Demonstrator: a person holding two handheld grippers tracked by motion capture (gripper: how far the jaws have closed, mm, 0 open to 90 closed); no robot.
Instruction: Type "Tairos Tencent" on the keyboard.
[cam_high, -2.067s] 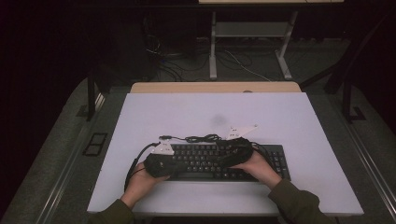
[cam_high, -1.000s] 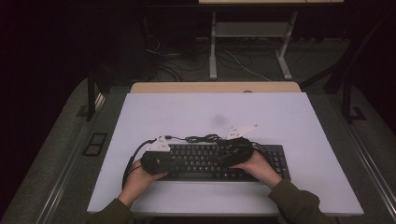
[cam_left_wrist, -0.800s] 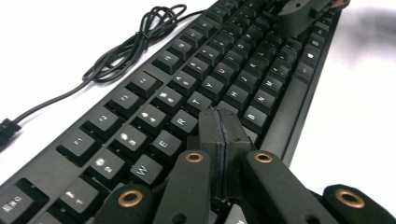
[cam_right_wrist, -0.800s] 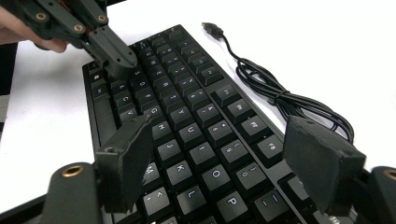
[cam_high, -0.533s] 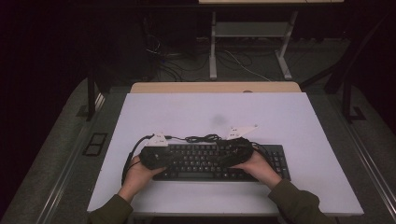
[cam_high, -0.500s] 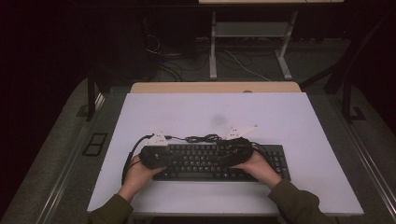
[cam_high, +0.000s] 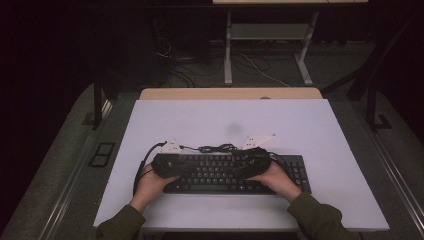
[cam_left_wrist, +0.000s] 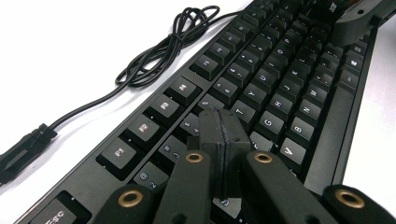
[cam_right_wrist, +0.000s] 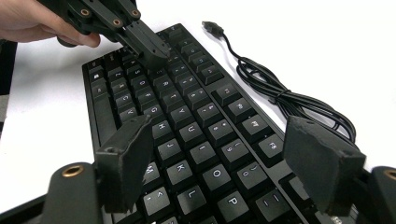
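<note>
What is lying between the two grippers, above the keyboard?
Between the shut left gripper and the open right gripper, the right gripper view shows a bare stretch of the keyboard: rows of black keys, nothing on them.

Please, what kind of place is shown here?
Probably a lab or office workroom: a white table bearing a black keyboard and its cable, another desk's legs and loose floor cables behind.

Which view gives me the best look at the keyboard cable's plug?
The right gripper view: the plug lies free on the white table, sharp, with its cable trailing back. The left gripper view shows it large but blurred at the frame edge. The high view shows the cable as a small dark tangle.
</note>
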